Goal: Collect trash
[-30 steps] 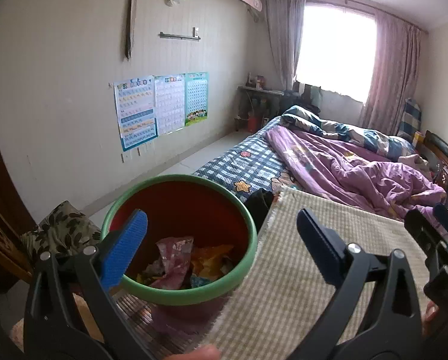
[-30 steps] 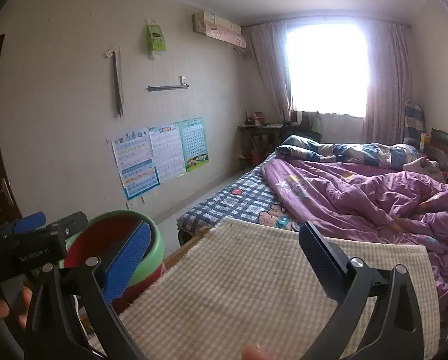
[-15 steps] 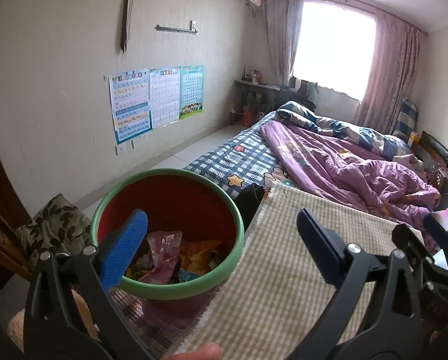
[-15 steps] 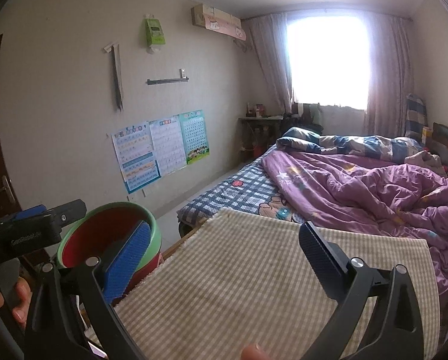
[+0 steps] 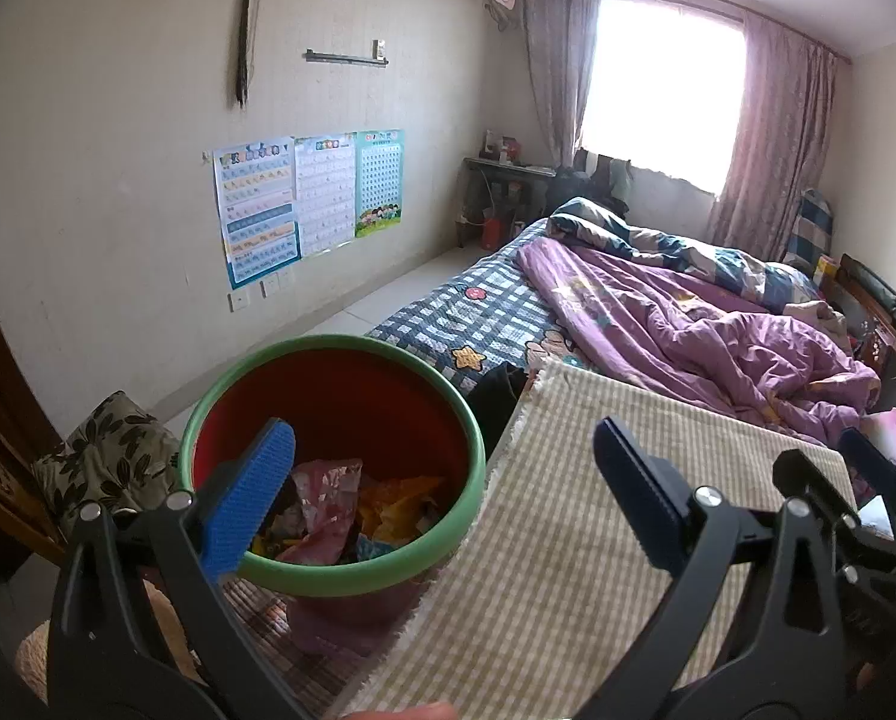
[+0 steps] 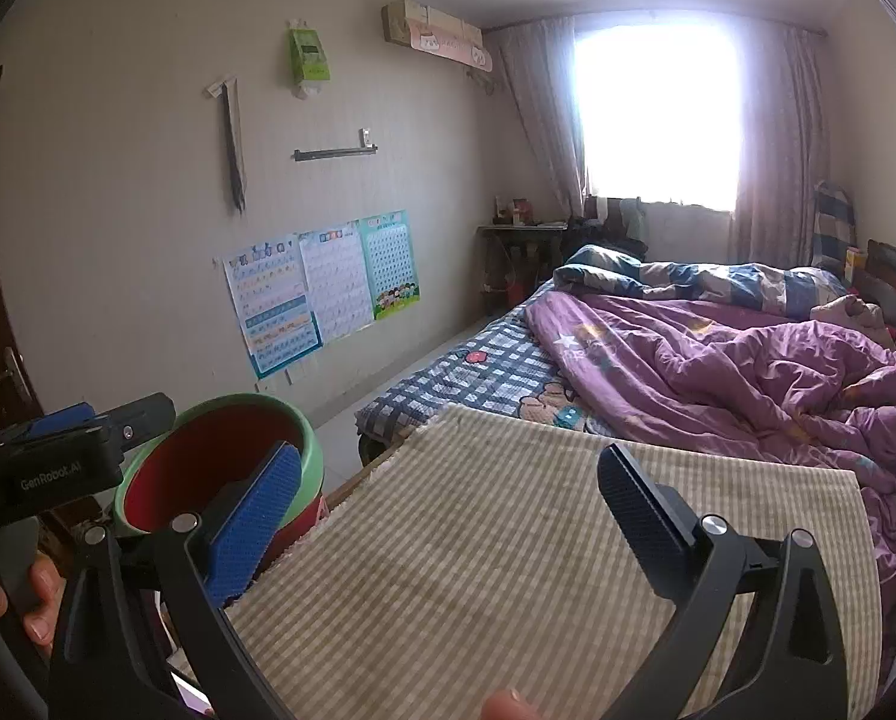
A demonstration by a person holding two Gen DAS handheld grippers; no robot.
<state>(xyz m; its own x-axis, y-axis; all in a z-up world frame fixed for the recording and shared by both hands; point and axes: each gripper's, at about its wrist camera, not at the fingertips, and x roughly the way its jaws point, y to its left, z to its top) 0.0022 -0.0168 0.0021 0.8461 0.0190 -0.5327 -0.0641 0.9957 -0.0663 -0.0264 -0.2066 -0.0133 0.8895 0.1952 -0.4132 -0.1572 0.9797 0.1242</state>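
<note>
In the left wrist view the red bin (image 5: pixel 333 462) with its green rim sits lower left, a little lower in frame than a second ago, crumpled pink and yellow wrappers (image 5: pixel 351 510) already inside. Centre, the checked counter (image 5: pixel 568 540) shows no litter, so collection looks about finished. Both the left gripper (image 5: pixel 441 492) and the right gripper (image 6: pixel 454 510) hang spread wide, empty.

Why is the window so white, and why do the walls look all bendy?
In the right wrist view the window is blown out by daylight, so nothing outside shows. In the left wrist view it glares too, slightly less. Both fisheye lenses curve the walls and darken the corners; the trash bin stays sharp.
</note>
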